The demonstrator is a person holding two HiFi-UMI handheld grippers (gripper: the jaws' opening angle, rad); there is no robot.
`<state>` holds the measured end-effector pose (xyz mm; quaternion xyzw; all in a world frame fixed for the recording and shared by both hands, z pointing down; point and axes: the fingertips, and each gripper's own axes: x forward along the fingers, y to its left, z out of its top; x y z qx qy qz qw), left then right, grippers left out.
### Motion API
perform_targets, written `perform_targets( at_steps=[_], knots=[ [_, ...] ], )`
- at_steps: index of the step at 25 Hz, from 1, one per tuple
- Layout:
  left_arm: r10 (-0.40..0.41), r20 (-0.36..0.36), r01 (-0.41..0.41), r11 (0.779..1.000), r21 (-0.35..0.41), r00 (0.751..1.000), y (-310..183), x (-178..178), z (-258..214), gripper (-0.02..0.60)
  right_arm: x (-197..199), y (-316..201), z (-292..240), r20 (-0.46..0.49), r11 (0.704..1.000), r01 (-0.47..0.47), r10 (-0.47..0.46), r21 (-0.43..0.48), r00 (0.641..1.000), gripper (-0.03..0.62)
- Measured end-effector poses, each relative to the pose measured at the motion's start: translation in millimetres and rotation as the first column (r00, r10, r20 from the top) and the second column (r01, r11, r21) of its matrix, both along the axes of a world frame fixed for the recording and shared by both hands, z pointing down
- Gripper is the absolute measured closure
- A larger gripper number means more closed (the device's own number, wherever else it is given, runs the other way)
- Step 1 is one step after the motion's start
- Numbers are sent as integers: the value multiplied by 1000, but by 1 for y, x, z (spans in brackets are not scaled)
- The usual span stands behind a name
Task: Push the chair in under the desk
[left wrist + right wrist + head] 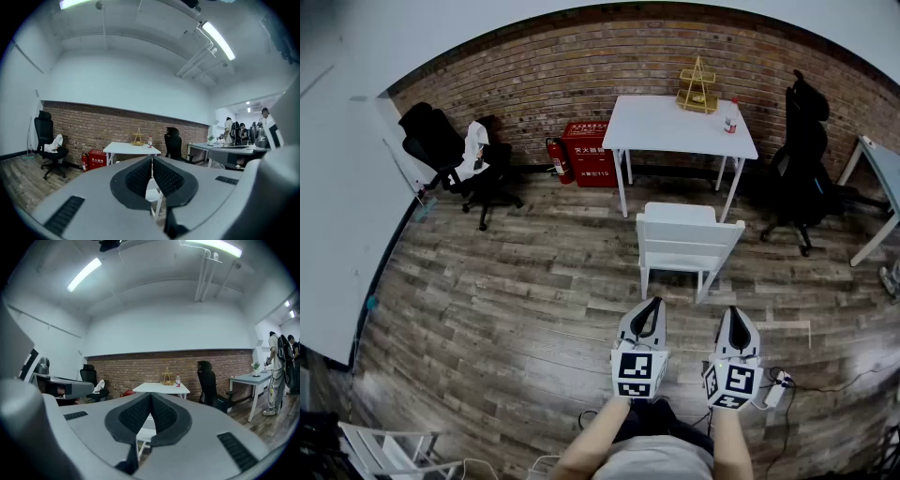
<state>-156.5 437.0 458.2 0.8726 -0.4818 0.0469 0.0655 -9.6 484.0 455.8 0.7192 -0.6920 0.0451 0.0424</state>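
The white chair [684, 234] stands on the wooden plank floor [506, 281] out in front of the white desk [670, 127], its backrest turned toward the person and its seat facing the desk; it is not tucked under the top, and only the front of the seat comes near the desk's legs. On the desk sit a gold wire rack [697, 86] and, near the right edge, a small bottle [729, 124]. The left gripper [653, 302] and the right gripper [736, 311] are held side by side on the near side of the chair, pointing roughly level toward its backrest and clear of it, touching nothing. In each gripper view the two dark ribbed pads meet at the tips, so both claws are closed with nothing between them, and a strip of the chair shows through the gap below the tips. Behind the desk runs a brick wall [534, 75]; against it, left of the desk, are a red box [589, 150] and a fire extinguisher [559, 161]. Further left stands a black office chair [441, 150] with a white cloth [473, 150] draped over it, and a second black office chair [802, 159] stands right of the desk, beside another table [881, 169] at the frame's edge
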Motion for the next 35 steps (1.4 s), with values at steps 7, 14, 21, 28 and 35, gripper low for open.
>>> perform_targets(
  at_steps=[7, 14, 21, 28, 35],
  knots=[
    [1, -2, -1, 1000, -4, 1000, -4, -2, -2, 561, -2, -5, -4, -7, 1000, 1, -1, 3, 1000, 579],
    [-3, 2, 3, 1000, -2, 1000, -7, -1, -1, 561, -1, -9, -3, -1, 1000, 2, -2, 11, 1000, 579],
    [-20, 4, 20, 1000, -17, 1000, -19, 5, 6, 561, 12, -18, 2, 8, 1000, -1, 1, 6, 1000, 579],
    [-44, 9, 44, 999, -12, 999, -32, 15, 7, 561, 34, -31, 5, 21, 1000, 10, -10, 2, 1000, 579],
    [-83, 17, 84, 996, -24, 996, -38, 20, 10, 561, 44, -43, 8, 11, 999, 45, -45, -8, 999, 577]
  ],
)
